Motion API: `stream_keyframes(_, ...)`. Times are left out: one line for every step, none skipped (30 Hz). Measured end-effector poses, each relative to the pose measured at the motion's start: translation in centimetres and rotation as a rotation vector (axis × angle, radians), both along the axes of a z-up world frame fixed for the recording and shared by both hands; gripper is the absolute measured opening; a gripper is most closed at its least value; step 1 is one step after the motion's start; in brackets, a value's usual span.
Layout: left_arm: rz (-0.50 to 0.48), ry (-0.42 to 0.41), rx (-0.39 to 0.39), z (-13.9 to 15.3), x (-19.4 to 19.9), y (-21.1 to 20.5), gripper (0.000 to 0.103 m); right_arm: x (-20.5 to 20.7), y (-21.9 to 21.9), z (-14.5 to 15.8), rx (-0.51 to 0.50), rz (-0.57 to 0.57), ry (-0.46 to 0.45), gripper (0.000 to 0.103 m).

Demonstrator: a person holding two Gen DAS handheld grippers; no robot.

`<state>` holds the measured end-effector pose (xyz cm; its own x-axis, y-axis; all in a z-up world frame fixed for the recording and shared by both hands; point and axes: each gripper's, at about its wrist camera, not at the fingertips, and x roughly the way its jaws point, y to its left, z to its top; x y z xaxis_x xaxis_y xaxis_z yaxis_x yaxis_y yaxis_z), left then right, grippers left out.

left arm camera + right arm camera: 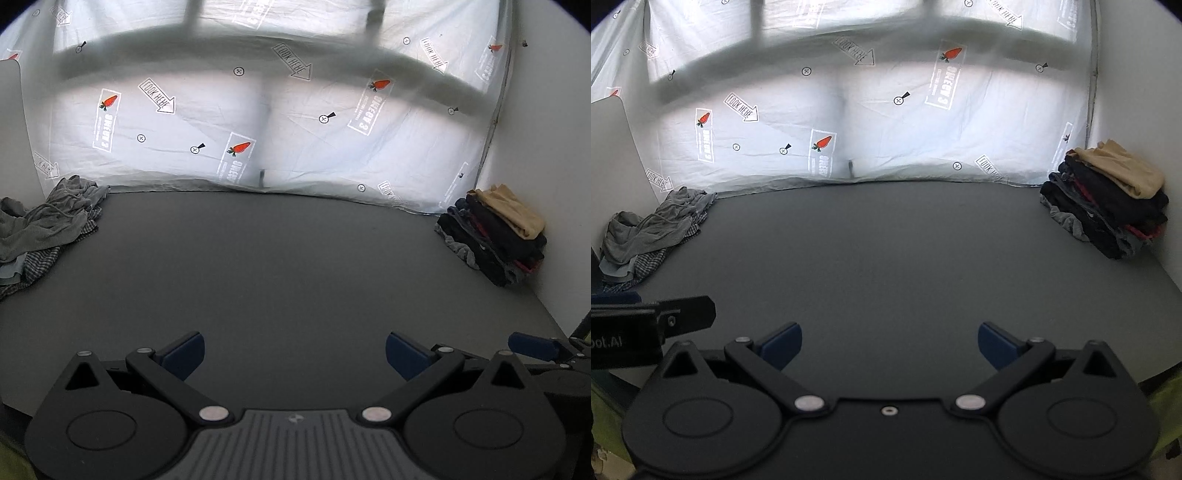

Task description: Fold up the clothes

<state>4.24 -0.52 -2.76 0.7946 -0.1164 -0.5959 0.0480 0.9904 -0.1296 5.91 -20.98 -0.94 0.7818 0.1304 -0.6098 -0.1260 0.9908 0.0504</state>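
A heap of crumpled grey and checked clothes (44, 225) lies at the far left of the dark grey table (277, 258); it also shows in the right wrist view (653, 230). A stack of folded dark clothes with a tan piece on top (495, 232) sits at the far right, also in the right wrist view (1108, 199). My left gripper (294, 354) is open and empty over the table's near edge. My right gripper (889, 347) is open and empty beside it. The right gripper's blue finger (532, 345) shows in the left wrist view.
A white printed sheet (277, 129) hangs behind the table. A white wall (546, 147) closes the right side. A pale board (613, 155) stands at the far left. The left gripper's body (646, 325) juts in at left.
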Motion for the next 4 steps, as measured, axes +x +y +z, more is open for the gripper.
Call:
stream_keyframes(-0.002, -0.003, 0.000, 0.03, -0.09, 0.03, 0.103, -0.06, 0.01, 0.05, -0.001, -0.001, -0.002, 0.103)
stream_keyframes(-0.002, -0.005, 0.001, 0.07, -0.11, 0.07, 0.103, -0.12, 0.05, 0.10, -0.003, -0.001, -0.005, 0.103)
stream_keyframes(-0.002, -0.008, 0.002, 0.12, -0.12, 0.11, 0.103, -0.16, 0.10, 0.15, -0.004, -0.001, -0.007, 0.103)
stream_keyframes(-0.002, -0.010, 0.003, 0.17, -0.13, 0.15, 0.103, -0.19, 0.15, 0.19, -0.005, 0.000, -0.009, 0.103)
